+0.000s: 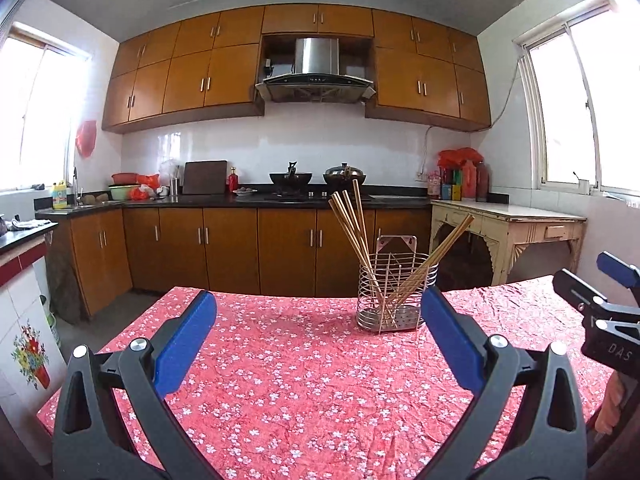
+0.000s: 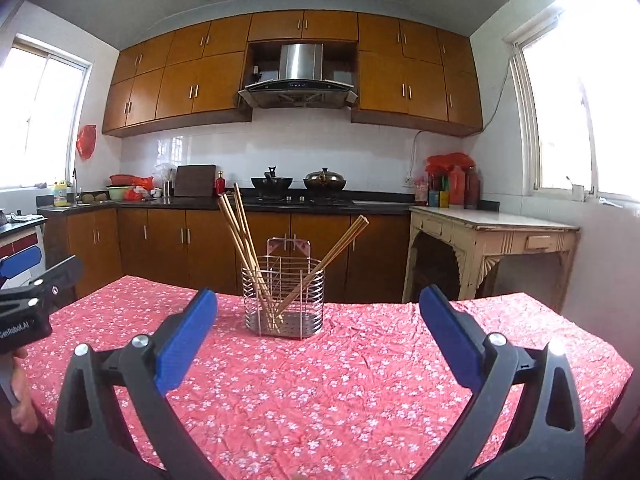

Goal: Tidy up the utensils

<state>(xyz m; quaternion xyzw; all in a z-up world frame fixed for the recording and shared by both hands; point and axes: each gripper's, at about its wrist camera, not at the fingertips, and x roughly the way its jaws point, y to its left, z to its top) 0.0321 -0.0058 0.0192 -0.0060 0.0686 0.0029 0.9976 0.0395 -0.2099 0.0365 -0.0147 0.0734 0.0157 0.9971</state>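
- The left hand-held gripper (image 1: 318, 344) is held above the near part of the worktop (image 1: 304, 392), and its two blue pads are spread wide apart with nothing between them.
- The right hand-held gripper (image 2: 318, 344) is seen in the same way: the blue pads are far from each other and nothing is pinched.
- In the left wrist view the right hand-held gripper is seen at the right edge, held by a hand (image 1: 610, 404) of which only a small part is visible.
- In the right wrist view the left hand-held gripper is seen at the left edge, and fingers (image 2: 22, 404) of the person are seen under it.
- The worktop is covered with a red cloth (image 2: 340, 380) printed with small white flowers; the cloth is wrinkled.
- A metal wire holder (image 2: 283, 296) is placed upright on the cloth, at the far side of the worktop, ahead of both grippers and well apart from them.
- Wooden chopsticks (image 2: 240, 232) are standing inside the holder. One group is leaned to the left, and a smaller group (image 2: 340, 244) is leaned to the right, so a V shape is formed.
- It cannot be told exactly how many chopsticks are there.
- Behind the worktop a kitchen is seen, with brown cabinets (image 1: 288, 248), a steel range hood (image 1: 316, 68) and two pots (image 1: 316, 178) on the stove.
- A pale side table (image 2: 492, 236) is placed at the right wall, under a window.
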